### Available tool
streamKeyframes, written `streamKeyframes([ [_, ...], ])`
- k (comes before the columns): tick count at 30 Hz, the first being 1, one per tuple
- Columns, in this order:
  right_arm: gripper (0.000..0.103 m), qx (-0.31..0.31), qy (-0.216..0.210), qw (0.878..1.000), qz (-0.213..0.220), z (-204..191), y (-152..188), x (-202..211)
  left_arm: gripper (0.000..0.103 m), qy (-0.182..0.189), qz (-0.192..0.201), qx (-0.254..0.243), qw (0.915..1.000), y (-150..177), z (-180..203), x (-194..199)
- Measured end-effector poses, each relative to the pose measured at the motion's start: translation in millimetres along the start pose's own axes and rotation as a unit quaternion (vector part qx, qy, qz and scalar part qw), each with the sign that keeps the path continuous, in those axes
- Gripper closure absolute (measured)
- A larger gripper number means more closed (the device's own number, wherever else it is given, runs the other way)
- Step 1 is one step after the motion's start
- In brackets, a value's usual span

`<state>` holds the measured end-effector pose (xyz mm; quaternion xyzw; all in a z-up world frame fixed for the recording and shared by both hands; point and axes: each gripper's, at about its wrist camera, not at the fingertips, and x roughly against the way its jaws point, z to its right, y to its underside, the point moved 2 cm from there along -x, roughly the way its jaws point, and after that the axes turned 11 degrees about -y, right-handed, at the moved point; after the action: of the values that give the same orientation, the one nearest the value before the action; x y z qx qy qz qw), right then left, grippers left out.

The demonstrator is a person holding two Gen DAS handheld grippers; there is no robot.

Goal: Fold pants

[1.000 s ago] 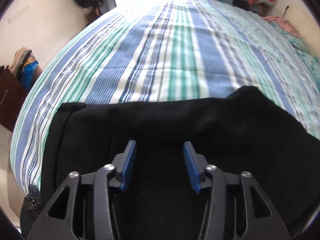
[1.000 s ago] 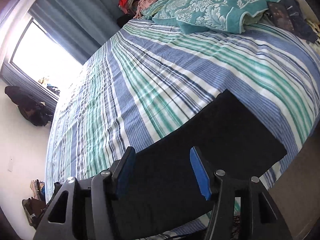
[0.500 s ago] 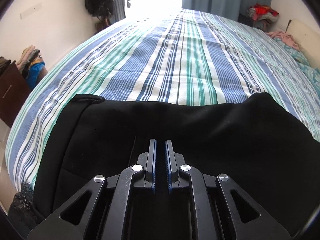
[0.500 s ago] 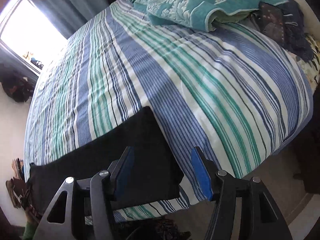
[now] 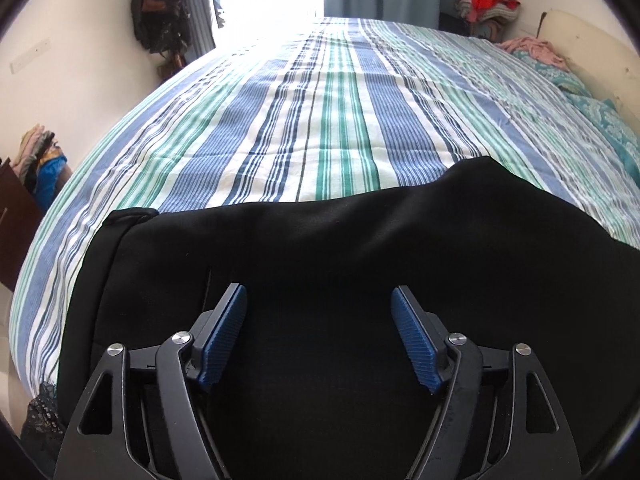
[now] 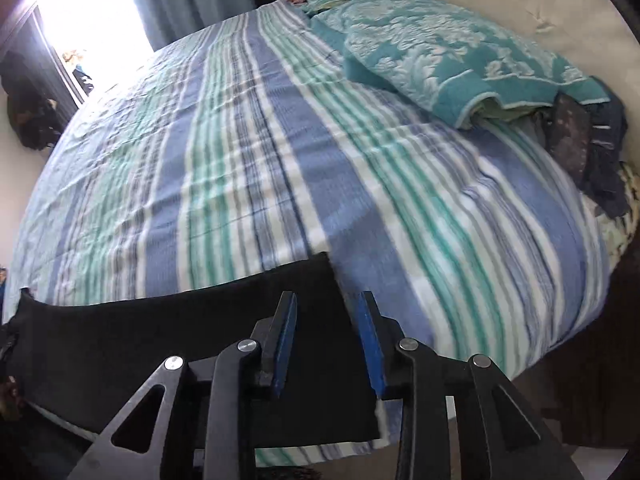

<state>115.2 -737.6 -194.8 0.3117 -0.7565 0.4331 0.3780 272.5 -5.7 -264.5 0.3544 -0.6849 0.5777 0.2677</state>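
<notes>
One pair of black pants (image 5: 320, 264) lies flat along the near edge of the bed (image 5: 340, 120), directly below and ahead of both grippers. The left gripper (image 5: 319, 296) stands wide above the smooth, matte cloth; its jaws have just been opening, and its two ribbed blue pads (image 5: 222, 336) are clear of the fabric with nothing pinched between them. To its left the pants end in a rounded, seamed edge near the bed's corner; ahead of it their far edge runs in a soft curve.

The right gripper (image 6: 326, 298) is narrow, its jaws having just been closing. The squared end edge of the pants (image 6: 160, 344) runs between its pads; whether the pads press the cloth cannot be told.

Ahead of both grippers the striped bedsheet, in blue, green and white, stretches open and lightly wrinkled. Far ahead and right of the right gripper lies one teal blanket (image 6: 448, 60) with a raised floral pattern, with dark folded clothes (image 6: 584, 152) at its right end. The bed's edge drops off just right of that gripper.
</notes>
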Motion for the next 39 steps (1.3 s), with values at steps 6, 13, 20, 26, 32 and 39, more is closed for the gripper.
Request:
streamKeyframes([
  [6, 0.072, -0.090, 0.027, 0.995, -0.029, 8, 3, -67, 0.021, 0.000, -0.011, 0.008, 0.9999, -1, -2, 5],
  [13, 0.061, -0.087, 0.008, 0.996, 0.021, 0, 1, -30, 0.010, -0.029, -0.014, 0.017, 0.9993, 2, -8, 7],
  [20, 0.045, 0.027, -0.085, 0.995, -0.051, -26, 45, 1, 0.007, -0.044, -0.017, 0.007, 0.9989, 3, -2, 2],
  [26, 0.089, -0.073, -0.076, 0.989, -0.103, 25, 76, -33, 0.006, -0.044, -0.016, 0.001, 0.9989, 5, -2, 3],
  [32, 0.081, -0.133, 0.045, 0.990, 0.027, 60, 65, 18, 0.004, -0.051, -0.021, 0.005, 0.9985, 8, -7, 1],
  [39, 0.055, -0.120, -0.006, 0.992, 0.043, 56, 55, 29, 0.004, -0.039, -0.033, 0.021, 0.9985, 8, -4, 12],
])
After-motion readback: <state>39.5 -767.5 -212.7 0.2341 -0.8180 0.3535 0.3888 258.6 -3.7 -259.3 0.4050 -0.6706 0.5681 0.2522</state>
